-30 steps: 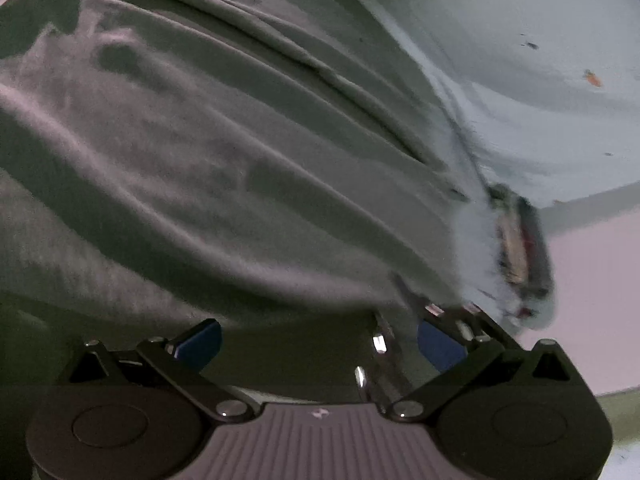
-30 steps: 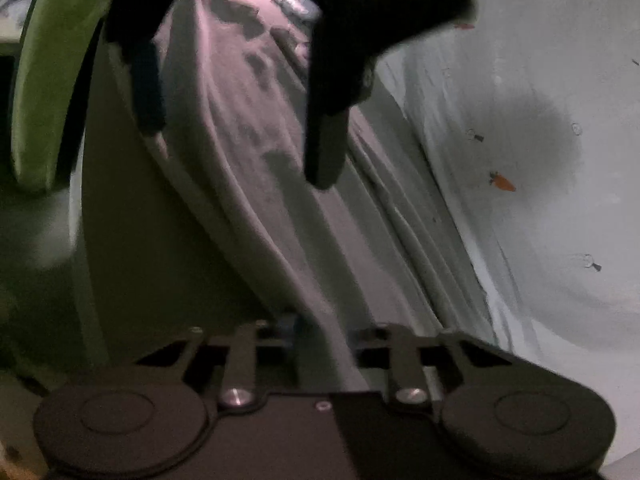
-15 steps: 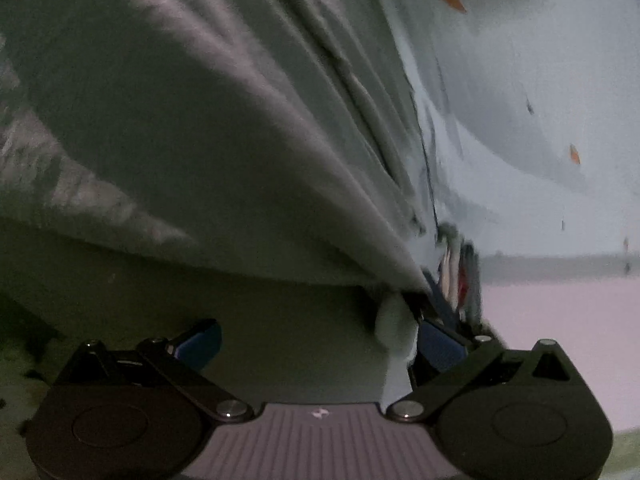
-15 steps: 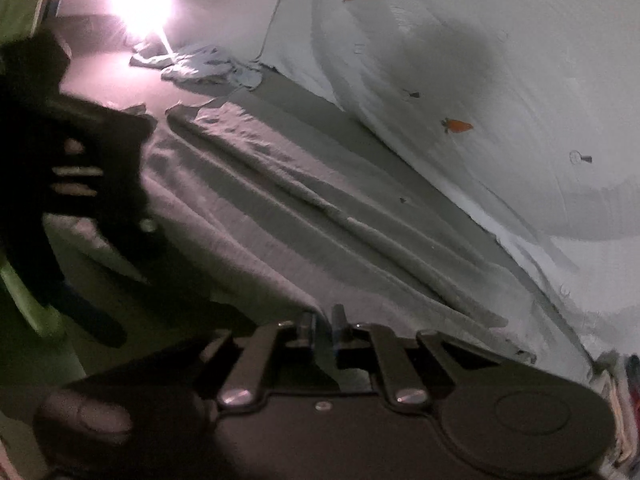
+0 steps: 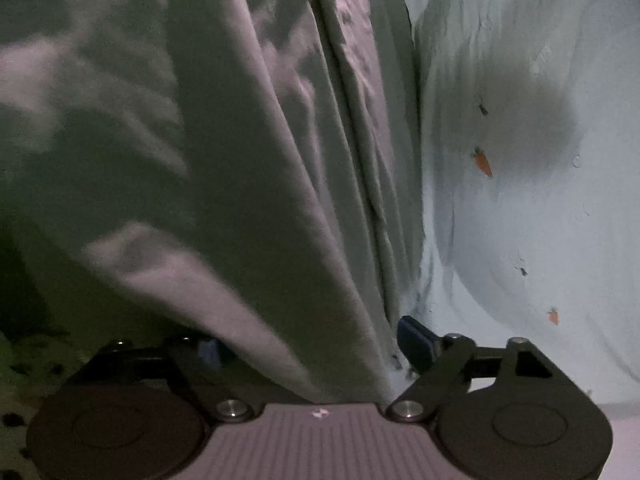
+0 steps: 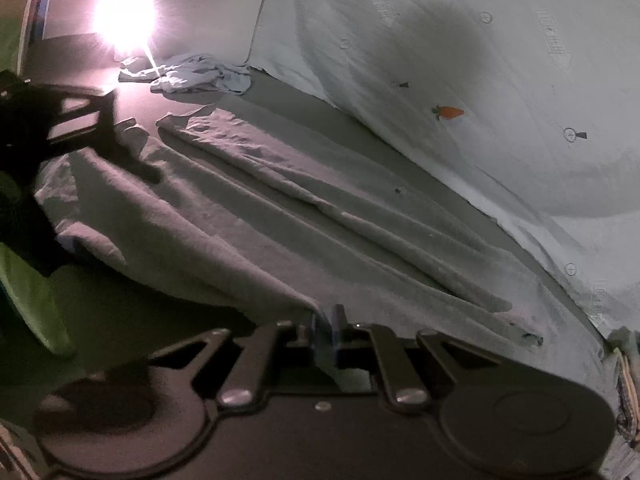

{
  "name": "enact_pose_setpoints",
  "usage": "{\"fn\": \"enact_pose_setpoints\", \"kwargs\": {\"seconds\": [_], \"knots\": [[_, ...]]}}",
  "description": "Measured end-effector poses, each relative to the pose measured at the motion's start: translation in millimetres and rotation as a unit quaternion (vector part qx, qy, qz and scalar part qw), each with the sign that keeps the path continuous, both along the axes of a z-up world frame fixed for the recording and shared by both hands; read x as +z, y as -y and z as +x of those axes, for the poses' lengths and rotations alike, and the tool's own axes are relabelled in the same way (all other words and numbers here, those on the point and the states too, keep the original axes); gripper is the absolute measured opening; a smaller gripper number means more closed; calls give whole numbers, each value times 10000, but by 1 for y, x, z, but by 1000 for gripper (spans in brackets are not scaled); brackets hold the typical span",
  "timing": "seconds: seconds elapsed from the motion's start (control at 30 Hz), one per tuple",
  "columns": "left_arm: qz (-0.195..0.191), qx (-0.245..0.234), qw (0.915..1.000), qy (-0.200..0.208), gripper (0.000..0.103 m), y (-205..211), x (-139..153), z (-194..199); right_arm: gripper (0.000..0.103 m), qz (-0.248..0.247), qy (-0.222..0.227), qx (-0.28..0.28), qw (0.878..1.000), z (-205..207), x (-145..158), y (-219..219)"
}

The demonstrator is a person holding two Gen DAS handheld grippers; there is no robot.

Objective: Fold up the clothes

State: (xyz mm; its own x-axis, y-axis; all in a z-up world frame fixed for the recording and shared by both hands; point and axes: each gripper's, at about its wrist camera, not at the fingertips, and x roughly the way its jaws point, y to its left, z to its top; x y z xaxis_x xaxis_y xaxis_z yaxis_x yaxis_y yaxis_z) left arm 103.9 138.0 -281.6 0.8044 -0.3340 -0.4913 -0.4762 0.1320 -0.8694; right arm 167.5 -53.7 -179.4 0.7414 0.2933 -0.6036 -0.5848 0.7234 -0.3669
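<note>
Both of your claws had hold of the grey garment (image 6: 248, 216) as it lay over the bed.

Your right claw (image 6: 326, 326) was pressed together on a thin edge of the garment at 6 o'clock in its view, and the cloth ran away from it in long folds toward 11 o'clock. Your left claw (image 5: 316, 344) stood spread wide, with a thick bunch of the garment (image 5: 240, 160) passing between its fingers; whether the pads truly pinched it, you could not tell. In the right view your left claw (image 6: 80, 128) showed dark at 9 o'clock, on the garment's far end. The pale carrot-print sheet (image 6: 480, 80) lay beside the garment toward 2 o'clock, and a crumpled light cloth (image 6: 200, 76) sat near 11 o'clock beneath a bright lamp glare (image 6: 124, 16).
</note>
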Motion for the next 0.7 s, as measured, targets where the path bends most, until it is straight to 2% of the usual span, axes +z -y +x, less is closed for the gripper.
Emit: {"fn": "enact_pose_setpoints", "kwargs": {"seconds": [0.07, 0.17, 0.2, 0.23, 0.27, 0.33, 0.4, 0.53, 0.7], "knots": [[217, 242, 9995, -62, 82, -9, 4, -9, 7, 65, -31, -57, 10000, 2, 1, 2], [354, 566, 9977, -117, 71, -22, 7, -15, 7, 159, -118, -124, 9997, 6, 1, 5], [362, 663, 9971, -129, 62, -27, 7, -15, 7, 190, -145, -137, 9996, 8, 1, 5], [499, 726, 9959, -204, 50, -29, 8, -13, 7, 214, -169, -144, 9995, 9, 0, 6], [640, 748, 9948, -272, 44, -31, 10, -11, 7, 228, -180, -135, 9995, 9, 0, 6], [954, 856, 9906, -477, 22, -36, 14, -13, 7, 239, -187, -97, 9995, 11, 1, 5], [1002, 980, 9882, -622, 12, -47, 12, -22, 8, 226, -197, -37, 9995, 12, 0, 3], [935, 1230, 9853, -725, 7, -62, 12, -40, 8, 237, -340, 67, 9991, 15, -2, 3], [778, 1283, 9854, -804, 10, -67, 14, -48, 8, 374, -604, -32, 9975, 22, -5, 16]]}}
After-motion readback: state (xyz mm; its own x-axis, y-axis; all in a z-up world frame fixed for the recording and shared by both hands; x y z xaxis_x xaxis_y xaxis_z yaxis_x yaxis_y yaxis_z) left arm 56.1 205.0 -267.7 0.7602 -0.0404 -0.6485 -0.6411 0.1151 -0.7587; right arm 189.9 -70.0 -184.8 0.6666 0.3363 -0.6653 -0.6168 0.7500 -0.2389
